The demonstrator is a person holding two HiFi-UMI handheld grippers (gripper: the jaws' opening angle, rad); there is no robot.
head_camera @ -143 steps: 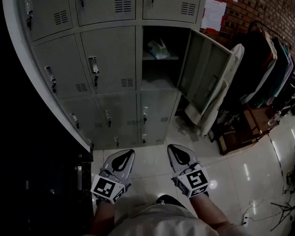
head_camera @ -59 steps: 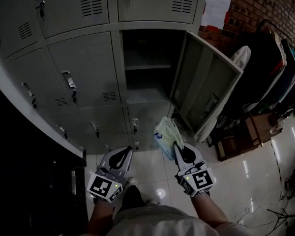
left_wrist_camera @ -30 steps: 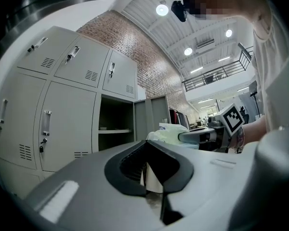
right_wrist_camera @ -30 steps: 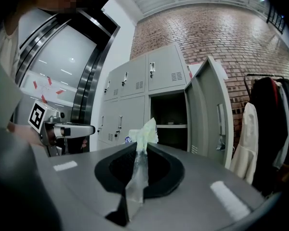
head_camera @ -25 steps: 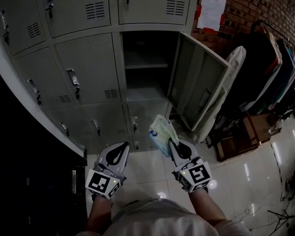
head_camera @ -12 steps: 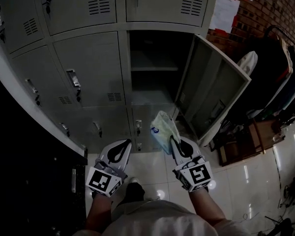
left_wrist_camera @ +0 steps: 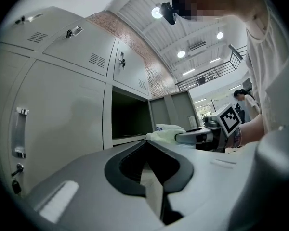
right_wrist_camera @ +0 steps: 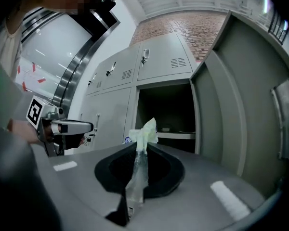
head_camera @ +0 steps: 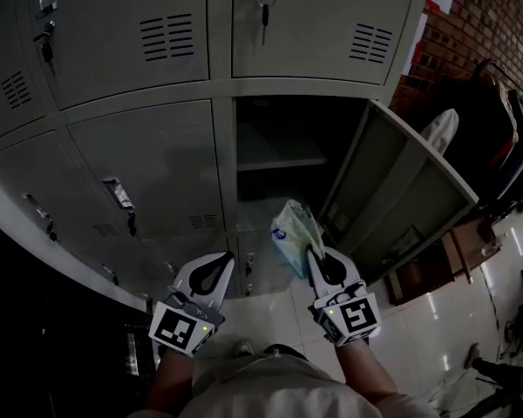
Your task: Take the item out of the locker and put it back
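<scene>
- Closer to the open locker (head_camera: 283,151) than half a second ago, both tongs now sit just below its compartment, whose dark inside is hard to make out.
- Print on the plastic bag (head_camera: 295,233) is too small to read. Its near end is hidden in the right tongs (head_camera: 311,252), which are clenched on it.
- Outside the locker, the bag juts past those tips, long axis along the tongs, free end toward the compartment.
- Below the compartment's left edge, the left tongs (head_camera: 221,259) are closed on nothing.
</scene>
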